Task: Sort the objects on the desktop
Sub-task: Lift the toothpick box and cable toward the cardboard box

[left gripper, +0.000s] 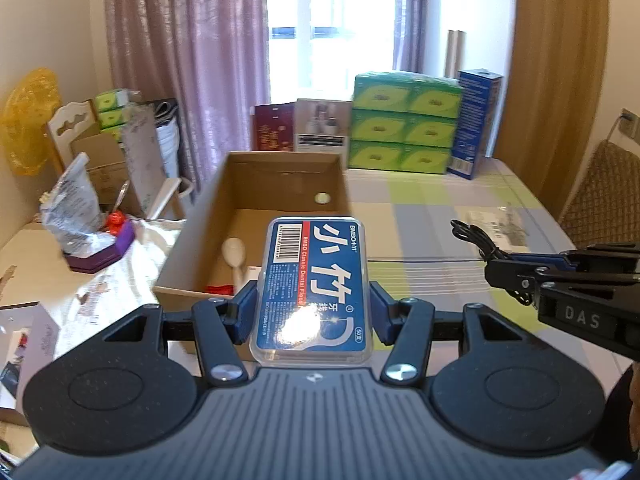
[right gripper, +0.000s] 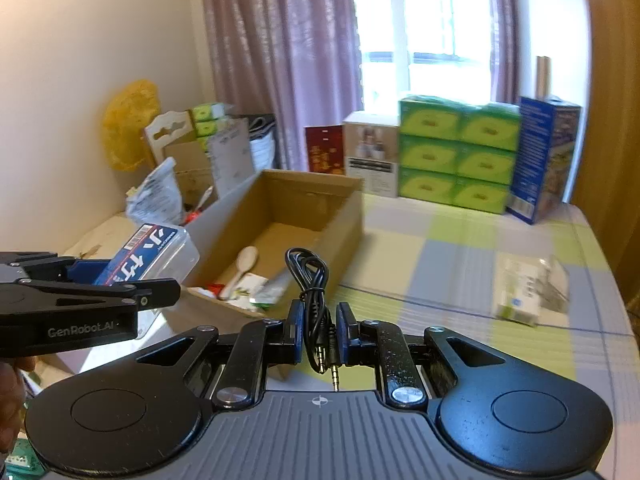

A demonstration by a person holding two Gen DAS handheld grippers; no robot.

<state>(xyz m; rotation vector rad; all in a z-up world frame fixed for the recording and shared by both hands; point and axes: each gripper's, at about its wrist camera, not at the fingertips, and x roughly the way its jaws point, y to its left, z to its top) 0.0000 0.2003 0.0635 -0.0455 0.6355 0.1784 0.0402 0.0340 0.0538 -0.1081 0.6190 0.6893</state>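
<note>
**Two Things Held, Box Waiting**

Left gripper [left gripper: 312, 312] squeezed tight on a clear floss box [left gripper: 314, 280] with a blue label, blue pads pressed on both long sides. Held up in the air, flat side up, just at the near edge of the cardboard box [left gripper: 200, 216]. Not over the middle of it yet.

Right gripper [right gripper: 318, 334] nearly closed, pinching a bundled black cable [right gripper: 310, 280]. Loops sticking up, two gold plugs hanging down near the camera. Held up over the desk [right gripper: 460, 272], just to the right of the cardboard box.

Already inside the cardboard box: a pale spoon [right gripper: 244, 266], something red, and some small packets. One more packet [right gripper: 528, 292] lying on the checked cloth far off to the right, well apart from both grippers.

Step in hand, most likely: carrying both things to the cardboard box to drop them in.

Next move, as a guess: push the floss box a bit farther, over the open part, then open up and let go. Best to go low first, so no hard bounce. Same for the black cable: slide left over the box wall, then let go. Floppy loops could catch on the wall, so lift high enough to clear it.
</note>
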